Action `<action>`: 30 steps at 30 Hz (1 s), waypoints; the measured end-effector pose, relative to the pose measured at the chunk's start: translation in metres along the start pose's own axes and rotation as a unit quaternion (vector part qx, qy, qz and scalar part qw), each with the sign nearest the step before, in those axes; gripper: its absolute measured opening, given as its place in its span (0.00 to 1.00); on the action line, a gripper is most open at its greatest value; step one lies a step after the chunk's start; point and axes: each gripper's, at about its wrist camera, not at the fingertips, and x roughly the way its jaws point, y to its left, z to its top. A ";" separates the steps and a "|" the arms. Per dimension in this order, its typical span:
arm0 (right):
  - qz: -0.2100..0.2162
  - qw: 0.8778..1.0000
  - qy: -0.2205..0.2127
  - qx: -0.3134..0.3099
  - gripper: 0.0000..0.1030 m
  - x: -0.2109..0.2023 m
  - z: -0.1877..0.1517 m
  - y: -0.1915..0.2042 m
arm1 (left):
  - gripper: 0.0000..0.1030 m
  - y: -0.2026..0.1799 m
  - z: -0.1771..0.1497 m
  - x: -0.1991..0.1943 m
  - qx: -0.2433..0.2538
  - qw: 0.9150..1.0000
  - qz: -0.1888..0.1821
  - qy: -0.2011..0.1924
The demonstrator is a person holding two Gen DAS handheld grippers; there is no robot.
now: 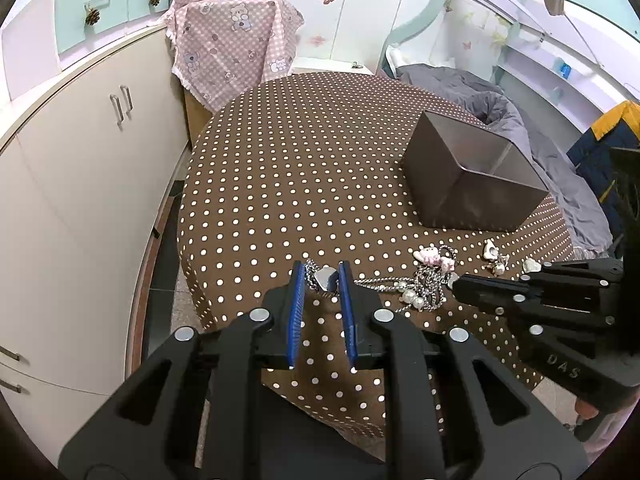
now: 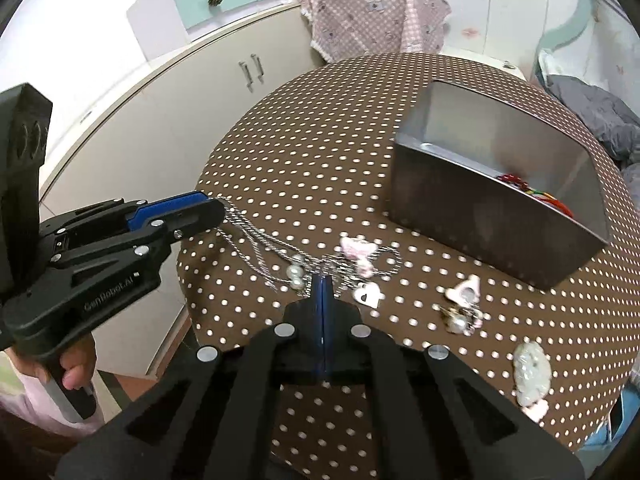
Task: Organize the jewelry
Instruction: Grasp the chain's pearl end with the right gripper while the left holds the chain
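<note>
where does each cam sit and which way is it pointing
Left wrist: on the left gripper, looking along its open fingers at the silver chain; the right gripper enters from the right.
Right wrist: on the right gripper, fingers shut, facing the same chain; the left gripper and a hand show.
Both share the metal box and dotted tablecloth.

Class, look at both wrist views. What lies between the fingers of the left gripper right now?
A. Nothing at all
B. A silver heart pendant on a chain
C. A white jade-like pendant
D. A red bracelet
B. In the left wrist view the left gripper straddles a silver heart pendant attached to a twisted silver chain; the right wrist view shows the chain trailing from its tip.
</note>
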 end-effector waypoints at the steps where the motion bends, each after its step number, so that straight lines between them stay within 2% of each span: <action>1: 0.001 1.000 -0.001 0.000 0.00 -0.001 -0.001 -0.002 | 0.17 -0.002 0.000 0.000 0.002 1.000 0.000 -0.001; 7: 0.012 1.000 -0.003 -0.025 0.04 0.001 0.001 0.012 | 0.17 -0.004 0.002 0.000 0.001 1.000 0.003 -0.001; 10: 0.016 0.999 0.009 -0.043 0.10 0.012 0.004 0.022 | 0.17 0.000 0.002 0.000 -0.003 1.000 0.006 0.000; 27: -0.027 0.996 0.025 -0.079 0.08 0.036 0.010 0.037 | 0.17 0.007 -0.002 0.002 -0.001 1.000 0.004 0.008; 30: -0.010 0.998 0.027 -0.061 0.07 0.034 0.011 0.033 | 0.17 0.007 -0.002 0.002 -0.001 1.000 0.004 0.008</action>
